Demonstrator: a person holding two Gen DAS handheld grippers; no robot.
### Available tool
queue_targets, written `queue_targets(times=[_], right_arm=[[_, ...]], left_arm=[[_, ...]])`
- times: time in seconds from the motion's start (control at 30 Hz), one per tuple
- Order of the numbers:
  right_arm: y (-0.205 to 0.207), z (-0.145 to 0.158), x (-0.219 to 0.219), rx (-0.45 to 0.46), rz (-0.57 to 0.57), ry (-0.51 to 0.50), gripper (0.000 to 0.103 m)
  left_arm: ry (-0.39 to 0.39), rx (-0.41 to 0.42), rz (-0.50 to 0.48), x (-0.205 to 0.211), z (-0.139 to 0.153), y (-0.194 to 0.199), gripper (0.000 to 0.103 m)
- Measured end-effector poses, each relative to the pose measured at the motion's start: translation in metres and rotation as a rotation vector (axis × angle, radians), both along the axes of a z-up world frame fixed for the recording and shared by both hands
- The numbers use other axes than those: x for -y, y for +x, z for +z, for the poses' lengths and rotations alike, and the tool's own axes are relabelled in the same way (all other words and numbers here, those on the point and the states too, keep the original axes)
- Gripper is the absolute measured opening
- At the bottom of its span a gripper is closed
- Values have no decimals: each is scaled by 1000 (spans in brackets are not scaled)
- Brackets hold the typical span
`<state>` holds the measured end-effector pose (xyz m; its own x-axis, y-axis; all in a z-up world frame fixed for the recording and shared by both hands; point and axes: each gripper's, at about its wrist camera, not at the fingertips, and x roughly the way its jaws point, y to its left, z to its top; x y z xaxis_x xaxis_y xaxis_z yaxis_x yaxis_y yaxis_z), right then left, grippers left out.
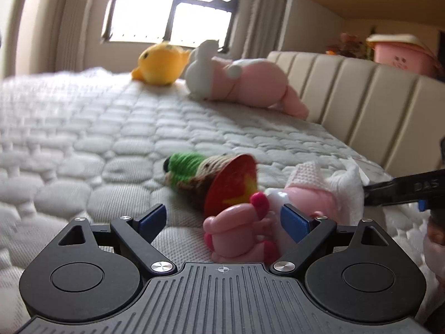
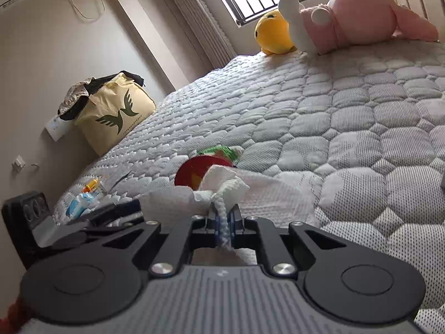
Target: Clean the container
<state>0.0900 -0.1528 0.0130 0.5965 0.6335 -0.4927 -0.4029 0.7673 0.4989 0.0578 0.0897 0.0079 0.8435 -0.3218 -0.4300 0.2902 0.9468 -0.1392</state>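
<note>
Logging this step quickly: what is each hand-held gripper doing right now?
Left hand-held gripper: open, around the pink toy, not gripping.
Right hand-held gripper: shut on the white cloth.

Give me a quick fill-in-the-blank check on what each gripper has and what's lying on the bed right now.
1. The right gripper is shut on a white ____.
2. The left gripper has its jaws ____ around the pink toy.
3. Far up the mattress, the round plush beside the pink plush is ____ in colour.
4. The red-bottomed pot lies on its ____.

Missing words: cloth; open; yellow; side
</note>
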Motion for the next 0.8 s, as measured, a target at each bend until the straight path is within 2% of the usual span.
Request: queue_targets(times=[0.07, 0.17, 0.3, 0.47, 0.53, 0.67, 0.8], right_arm=[[2, -11, 3, -42, -12, -6, 9], [5, -26, 9, -101, -32, 5, 9], [5, -34, 12, -129, -32, 26, 10], [14, -37, 16, -176, -26, 91, 12], [19, -41, 18, -198, -38, 115, 11], [28, -46, 18, -216, -62, 134, 8], [44, -50, 19, -250, -67, 178, 7]], left_arm=[[82, 51, -76, 15, 9, -10, 94], [248, 101, -189, 40, 14, -20, 97], [456, 133, -304, 67, 1, -25, 99], [646, 180, -369, 84, -23, -20, 102], [699, 195, -401, 91, -29, -16, 103], [754, 240, -442, 100, -34, -9, 103], [735, 209, -461, 101, -35, 8, 103]])
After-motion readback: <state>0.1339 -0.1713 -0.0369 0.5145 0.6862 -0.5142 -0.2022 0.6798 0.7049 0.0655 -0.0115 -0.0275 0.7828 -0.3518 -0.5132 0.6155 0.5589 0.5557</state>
